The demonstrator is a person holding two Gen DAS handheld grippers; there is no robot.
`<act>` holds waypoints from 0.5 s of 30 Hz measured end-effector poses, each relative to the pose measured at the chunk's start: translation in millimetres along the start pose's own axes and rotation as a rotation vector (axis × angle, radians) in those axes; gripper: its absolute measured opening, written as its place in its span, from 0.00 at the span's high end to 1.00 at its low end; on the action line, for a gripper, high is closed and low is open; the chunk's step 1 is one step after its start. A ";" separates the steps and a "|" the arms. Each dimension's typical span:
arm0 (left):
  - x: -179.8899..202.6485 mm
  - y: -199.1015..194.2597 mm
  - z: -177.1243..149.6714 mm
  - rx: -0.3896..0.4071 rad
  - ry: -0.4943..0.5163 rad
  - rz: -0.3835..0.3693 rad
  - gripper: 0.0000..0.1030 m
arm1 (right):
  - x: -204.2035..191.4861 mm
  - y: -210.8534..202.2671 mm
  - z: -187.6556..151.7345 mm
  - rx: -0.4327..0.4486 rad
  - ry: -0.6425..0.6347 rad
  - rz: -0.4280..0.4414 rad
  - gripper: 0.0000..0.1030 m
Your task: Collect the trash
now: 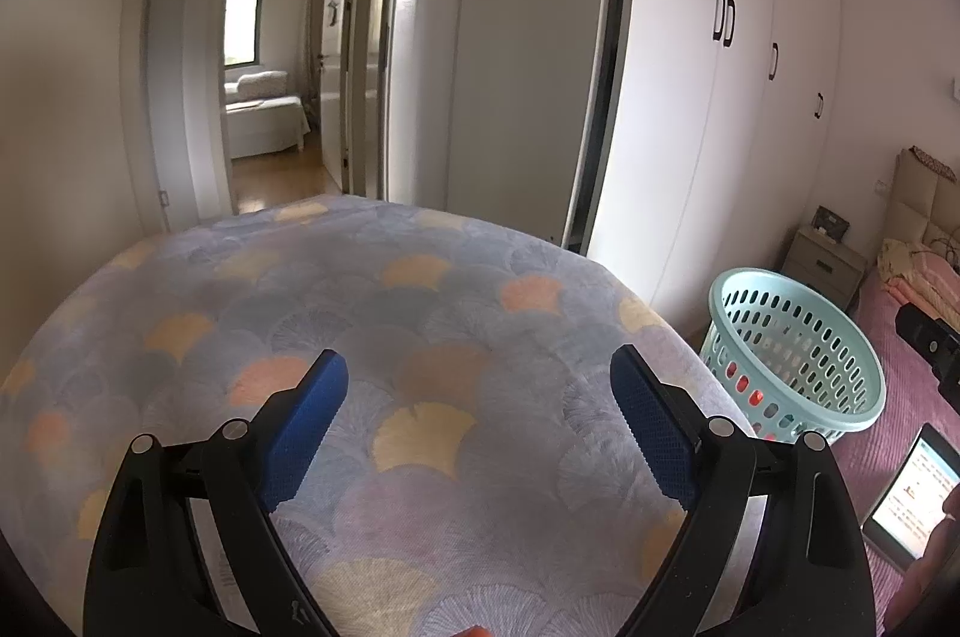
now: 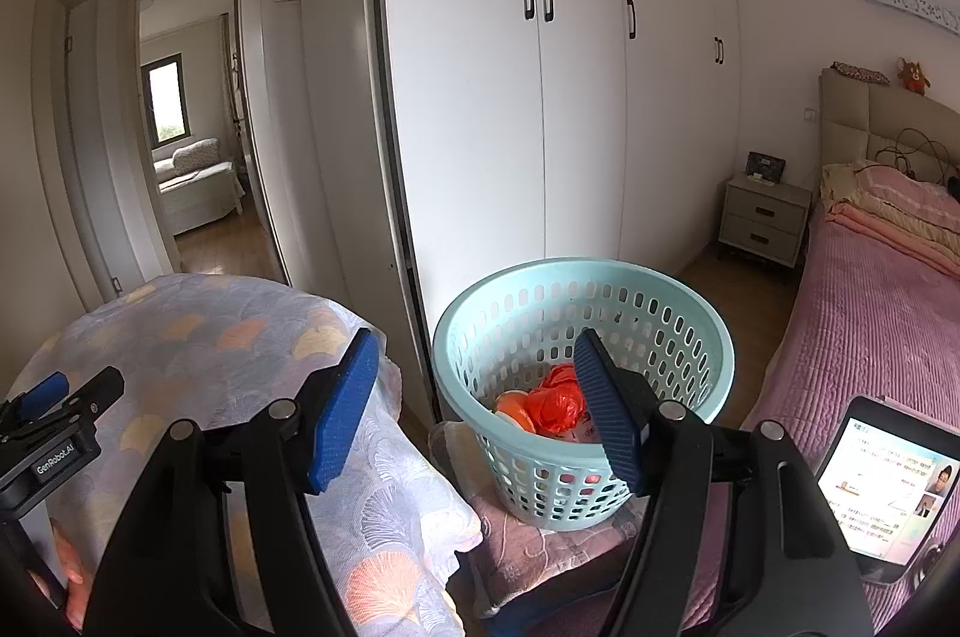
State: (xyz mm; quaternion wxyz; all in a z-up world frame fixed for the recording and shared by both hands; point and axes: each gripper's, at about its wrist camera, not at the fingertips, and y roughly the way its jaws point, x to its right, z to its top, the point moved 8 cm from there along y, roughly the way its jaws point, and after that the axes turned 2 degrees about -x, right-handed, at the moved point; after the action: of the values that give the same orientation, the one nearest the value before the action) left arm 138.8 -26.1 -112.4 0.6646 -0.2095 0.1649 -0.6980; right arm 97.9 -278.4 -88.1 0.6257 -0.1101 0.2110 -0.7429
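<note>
A light blue perforated basket (image 2: 654,295) stands on a pink cushion. Inside it lie a crumpled red plastic bag (image 2: 555,400) and other trash. My right gripper (image 2: 474,343) is open and empty, hovering just in front of the basket with its right finger over the rim. My left gripper (image 1: 480,367) is open and empty above a table covered with a patterned cloth (image 1: 372,313). The basket also shows at the right of the left wrist view (image 1: 798,343). The left gripper shows at the left edge of the right wrist view (image 2: 54,397).
White wardrobe doors (image 2: 540,97) stand behind the basket. A bed with a pink cover (image 2: 870,313) is at the right, with a lit tablet (image 2: 882,487) on it. A nightstand (image 2: 762,217) stands by the bed. An open doorway (image 1: 270,67) leads to another room.
</note>
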 end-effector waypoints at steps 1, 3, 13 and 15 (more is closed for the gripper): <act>-0.1 0.1 0.1 0.000 -0.001 0.000 0.16 | -0.1 0.0 -0.1 0.000 0.000 -0.001 0.38; 0.0 0.1 -0.1 0.000 -0.001 0.000 0.16 | -0.2 0.2 -0.3 -0.002 0.001 0.001 0.38; 1.1 0.7 -0.2 0.003 0.011 0.000 0.16 | -0.2 -1.5 0.9 0.002 0.002 0.005 0.38; 1.1 1.1 -0.8 0.002 0.014 -0.001 0.16 | -0.2 -1.5 0.9 0.002 0.002 0.006 0.38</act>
State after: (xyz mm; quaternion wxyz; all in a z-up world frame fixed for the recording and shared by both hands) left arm 139.3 -27.3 -113.6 0.6633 -0.2041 0.1688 -0.6999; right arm 97.0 -278.2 -86.7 0.6277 -0.1081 0.2113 -0.7414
